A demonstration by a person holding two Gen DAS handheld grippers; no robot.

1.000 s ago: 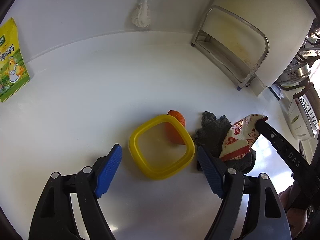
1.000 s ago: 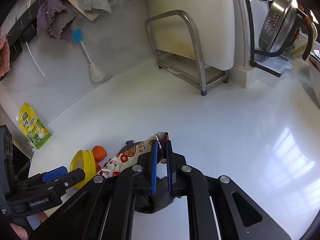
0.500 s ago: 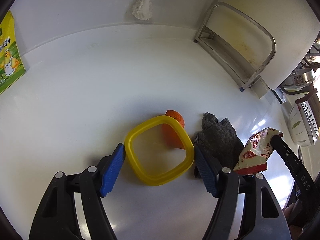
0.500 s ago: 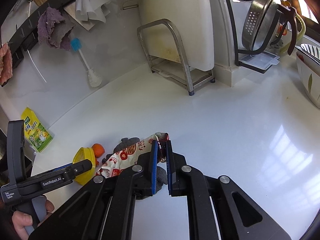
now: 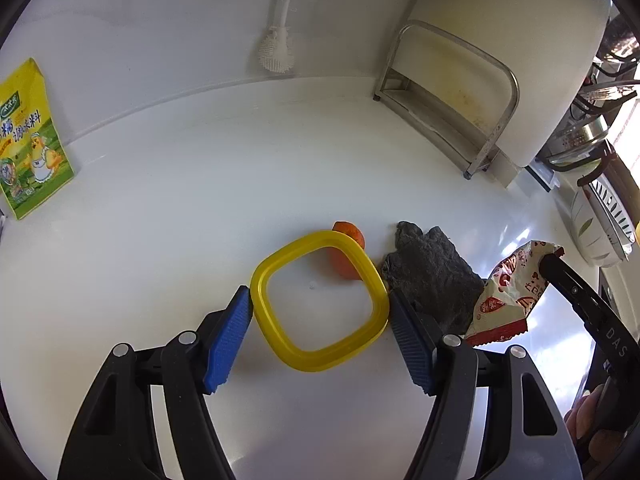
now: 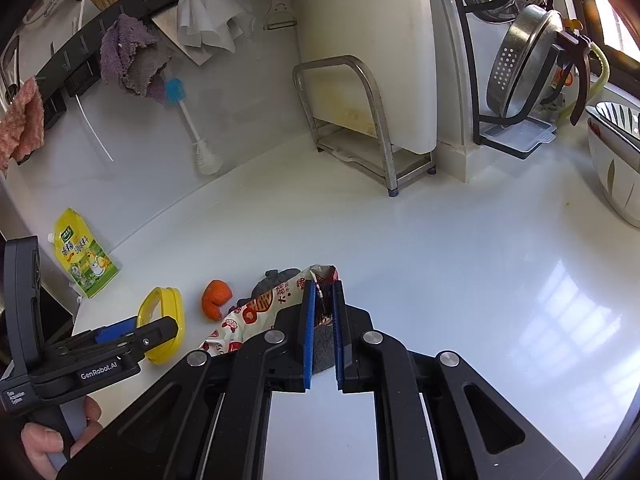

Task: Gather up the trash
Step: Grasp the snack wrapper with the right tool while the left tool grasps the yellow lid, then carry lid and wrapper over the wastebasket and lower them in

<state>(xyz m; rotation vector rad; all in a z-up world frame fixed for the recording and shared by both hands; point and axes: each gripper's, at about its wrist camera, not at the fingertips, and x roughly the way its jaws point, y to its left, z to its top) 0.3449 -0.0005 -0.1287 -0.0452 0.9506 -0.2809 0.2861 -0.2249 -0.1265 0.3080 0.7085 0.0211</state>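
Snack wrapper (image 6: 256, 308), half hidden behind the right claw (image 6: 322, 320) gripping it; left claw (image 5: 320, 336) clamps yellow lid (image 5: 320, 300).

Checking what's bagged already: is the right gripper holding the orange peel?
No, the right gripper is shut on the snack wrapper; the orange peel lies on the counter.

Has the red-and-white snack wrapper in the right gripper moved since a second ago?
Yes. The red-and-white snack wrapper, clamped in the right gripper, has come off the dark grey rag and now hangs past its right edge, judged in the left wrist view.
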